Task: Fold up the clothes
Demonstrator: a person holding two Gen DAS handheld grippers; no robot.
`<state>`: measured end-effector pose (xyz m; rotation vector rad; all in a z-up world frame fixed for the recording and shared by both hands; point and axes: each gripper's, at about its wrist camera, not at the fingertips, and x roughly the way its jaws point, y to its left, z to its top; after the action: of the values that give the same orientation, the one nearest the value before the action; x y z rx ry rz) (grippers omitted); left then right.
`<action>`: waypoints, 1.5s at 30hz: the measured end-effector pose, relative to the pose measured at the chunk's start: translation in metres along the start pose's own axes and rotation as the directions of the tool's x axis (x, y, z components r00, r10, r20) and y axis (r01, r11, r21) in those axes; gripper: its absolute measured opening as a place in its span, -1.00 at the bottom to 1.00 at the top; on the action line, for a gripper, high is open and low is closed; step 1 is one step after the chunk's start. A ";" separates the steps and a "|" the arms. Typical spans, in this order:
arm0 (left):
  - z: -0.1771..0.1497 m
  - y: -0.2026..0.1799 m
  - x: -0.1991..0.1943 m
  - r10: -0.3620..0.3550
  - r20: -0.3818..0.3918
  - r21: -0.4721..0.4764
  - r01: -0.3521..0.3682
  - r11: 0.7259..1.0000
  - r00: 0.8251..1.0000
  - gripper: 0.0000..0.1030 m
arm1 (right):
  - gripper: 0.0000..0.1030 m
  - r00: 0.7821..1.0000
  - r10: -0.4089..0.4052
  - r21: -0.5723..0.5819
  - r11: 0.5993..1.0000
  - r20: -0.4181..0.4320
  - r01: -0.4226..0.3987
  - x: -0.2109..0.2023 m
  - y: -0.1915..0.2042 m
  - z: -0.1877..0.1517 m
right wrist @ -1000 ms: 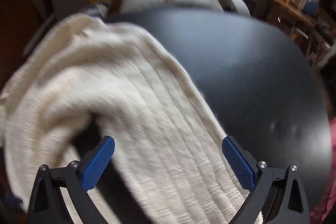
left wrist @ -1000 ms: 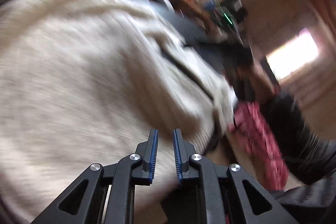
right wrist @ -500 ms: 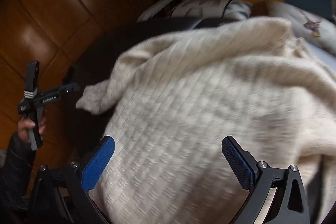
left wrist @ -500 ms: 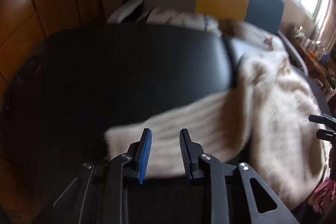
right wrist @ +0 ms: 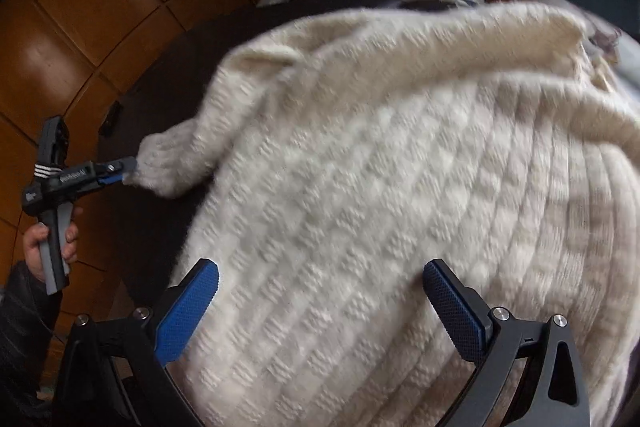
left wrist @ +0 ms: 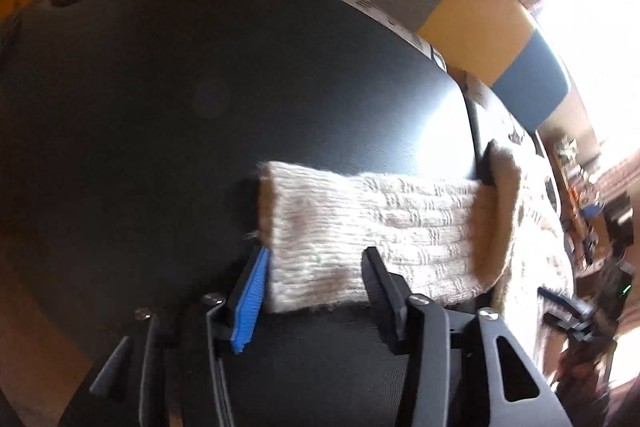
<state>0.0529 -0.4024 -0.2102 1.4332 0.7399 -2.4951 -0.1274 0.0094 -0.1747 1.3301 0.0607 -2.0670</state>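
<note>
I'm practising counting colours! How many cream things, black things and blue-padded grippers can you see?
Cream: 1, the sweater.
Black: 1, the table.
Blue-padded: 2, the left hand-held gripper and the right hand-held gripper.
Total: 4.

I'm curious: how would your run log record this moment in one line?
left gripper: open around sweater sleeve | right gripper: open above sweater
</note>
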 end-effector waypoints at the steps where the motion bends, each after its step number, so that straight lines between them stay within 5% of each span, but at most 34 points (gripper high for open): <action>1: -0.002 -0.007 0.002 0.035 0.006 0.038 -0.035 0.999 0.999 0.01 | 1.00 1.000 0.002 -0.018 1.000 0.016 -0.002 -0.002 0.006 0.008; 3: -0.005 -0.021 0.005 0.105 0.022 0.112 -0.107 0.988 0.994 -0.04 | 1.00 0.999 0.003 -0.054 0.999 0.040 -0.001 -0.002 0.018 0.026; 6: -0.009 -0.031 0.004 0.122 0.047 0.151 -0.128 0.980 0.991 -0.78 | 1.00 0.996 -0.057 -0.069 0.996 0.069 0.062 0.005 0.025 0.050; 11: -0.006 -0.018 -0.022 0.036 0.151 0.031 -0.041 0.999 0.988 -0.81 | 1.00 0.966 -0.224 -0.001 0.974 0.127 0.226 0.022 0.019 0.086; 15: 0.011 -0.001 -0.063 -0.008 0.288 -0.049 0.023 0.999 0.957 -0.81 | 1.00 0.931 -0.352 0.080 0.935 0.097 0.345 0.047 0.002 0.100; 19: 0.028 0.025 -0.097 0.055 0.400 -0.129 -0.003 0.992 0.915 -0.81 | 1.00 0.924 -0.380 0.095 0.919 -0.052 0.383 0.089 -0.014 0.097; 21: 0.048 0.025 -0.097 0.081 0.407 -0.156 -0.018 0.988 0.910 -0.81 | 1.00 0.910 -0.414 0.054 0.909 -0.012 0.414 0.091 -0.007 0.093; 28: 0.072 0.034 -0.044 0.191 0.295 -0.154 -0.151 0.977 0.936 -0.81 | 1.00 0.909 -0.416 0.070 0.907 -0.004 0.415 0.091 -0.005 0.090; 35: 0.085 0.077 -0.010 0.162 0.110 -0.262 -0.128 0.956 0.981 -0.71 | 1.00 0.910 -0.414 0.073 0.908 0.000 0.413 0.090 -0.001 0.084; 40: 0.084 0.094 -0.048 0.201 0.160 -0.348 -0.135 0.928 0.966 -0.66 | 1.00 0.913 -0.407 0.067 0.911 0.001 0.406 0.088 0.001 0.084; 45: 0.081 0.057 -0.061 0.174 0.203 -0.202 -0.132 0.970 0.964 -0.62 | 1.00 0.942 -0.332 0.038 0.943 0.046 0.330 0.065 0.006 0.093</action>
<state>0.0450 -0.4979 -0.1440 1.0861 0.7644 -2.3449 -0.2140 -0.0634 -0.1813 1.3568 0.2472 -2.3903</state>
